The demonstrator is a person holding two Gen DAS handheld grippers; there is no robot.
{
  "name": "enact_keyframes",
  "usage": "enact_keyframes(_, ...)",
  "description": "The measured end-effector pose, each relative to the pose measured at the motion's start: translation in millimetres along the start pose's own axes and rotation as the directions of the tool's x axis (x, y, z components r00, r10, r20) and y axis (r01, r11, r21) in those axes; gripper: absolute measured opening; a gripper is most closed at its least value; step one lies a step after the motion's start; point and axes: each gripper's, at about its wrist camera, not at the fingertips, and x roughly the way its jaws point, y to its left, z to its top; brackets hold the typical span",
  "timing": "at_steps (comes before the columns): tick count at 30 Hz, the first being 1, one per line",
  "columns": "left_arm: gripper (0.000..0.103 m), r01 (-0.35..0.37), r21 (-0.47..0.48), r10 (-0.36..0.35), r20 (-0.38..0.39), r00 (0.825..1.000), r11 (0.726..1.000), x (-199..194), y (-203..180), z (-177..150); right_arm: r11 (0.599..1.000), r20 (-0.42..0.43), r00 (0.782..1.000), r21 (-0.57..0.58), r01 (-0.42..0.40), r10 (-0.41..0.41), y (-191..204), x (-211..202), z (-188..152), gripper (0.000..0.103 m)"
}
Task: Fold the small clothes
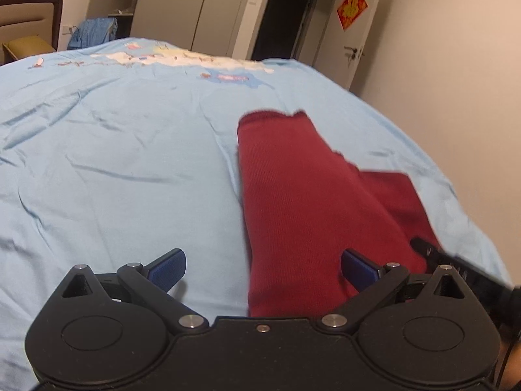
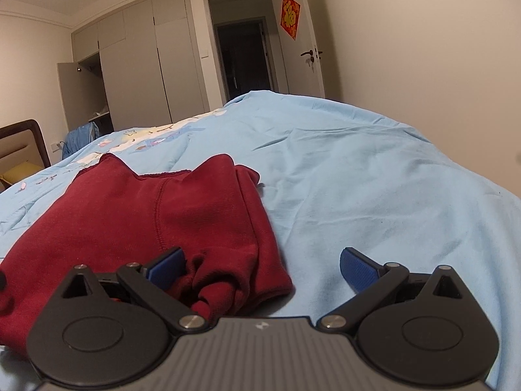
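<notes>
Behind everything, the bedroom's grey wardrobe (image 2: 140, 58) and dark doorway (image 2: 242, 57) sit past a pale blue bedsheet (image 1: 114, 163), wrinkled and soft. Your left gripper (image 1: 262, 268) hangs with its 2 blue pads spread wide, holding nothing, straddling the near left edge of the red garment (image 1: 293, 189), which lies partly folded lengthwise on the sheet. Further right, your right gripper (image 2: 260, 268) is likewise spread and empty, its left pad just against the bunched near hem. Judging by this, pinch both near corners evenly, catching every layer, and lift together so the fold stays square.
</notes>
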Motion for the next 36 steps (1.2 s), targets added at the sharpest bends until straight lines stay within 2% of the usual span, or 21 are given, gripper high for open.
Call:
enact_keyframes(3, 0.102, -0.025, 0.002, 0.025, 0.015, 1.0, 1.0, 10, 4, 19, 1.0, 0.007, 1.0, 0.004, -0.003, 0.003, 0, -1, -1, 0.103)
enact_keyframes(6, 0.102, -0.054, 0.051, 0.052, 0.035, 0.998, 0.997, 33, 5, 36, 1.0, 0.013, 1.0, 0.011, -0.007, 0.007, -1, -2, -2, 0.103)
enact_keyframes(9, 0.101, -0.028, 0.051, 0.027, 0.021, 0.999, 0.998, 61, 13, 50, 1.0, 0.019, 1.0, 0.011, -0.008, 0.008, -1, -3, -3, 0.103)
enact_keyframes(11, 0.102, -0.022, 0.035, 0.022, 0.0, 1.0, 0.999, 81, 18, 54, 1.0, 0.022, 1.0, 0.013, -0.009, 0.009, -2, -3, -4, 0.103)
enact_keyframes(13, 0.103, -0.03, 0.02, 0.031, -0.057, 0.998, 0.999, 101, 23, 51, 1.0, 0.024, 1.0, 0.014, -0.011, 0.01, -2, -4, -4, 0.103)
enact_keyframes(15, 0.103, -0.035, 0.033, 0.036, -0.038, 0.999, 0.999, 107, 22, 44, 1.0, 0.025, 1.0, 0.014, -0.011, 0.01, -2, -4, -4, 0.103)
enact_keyframes(23, 0.103, -0.017, 0.032, 0.017, 0.004, 1.0, 0.999, 105, 25, 38, 1.0, 0.028, 1.0, 0.017, -0.012, 0.012, -2, -4, -5, 0.103)
enact_keyframes(29, 0.102, 0.034, -0.024, -0.033, 0.042, 0.999, 0.999, 68, 33, 29, 1.0, 0.031, 0.999, 0.021, -0.015, 0.015, -3, -4, -5, 0.103)
enact_keyframes(34, 0.102, 0.1, 0.035, -0.103, 0.067, 0.992, 0.994, 35, 33, 7, 1.0, 0.032, 0.999, 0.021, -0.015, 0.014, -3, -4, -5, 0.103)
enact_keyframes(36, 0.102, 0.094, 0.061, -0.098, 0.067, 0.993, 0.994, 32, 32, -4, 1.0, 0.032, 0.999, 0.021, -0.015, 0.014, -3, -4, -5, 0.103)
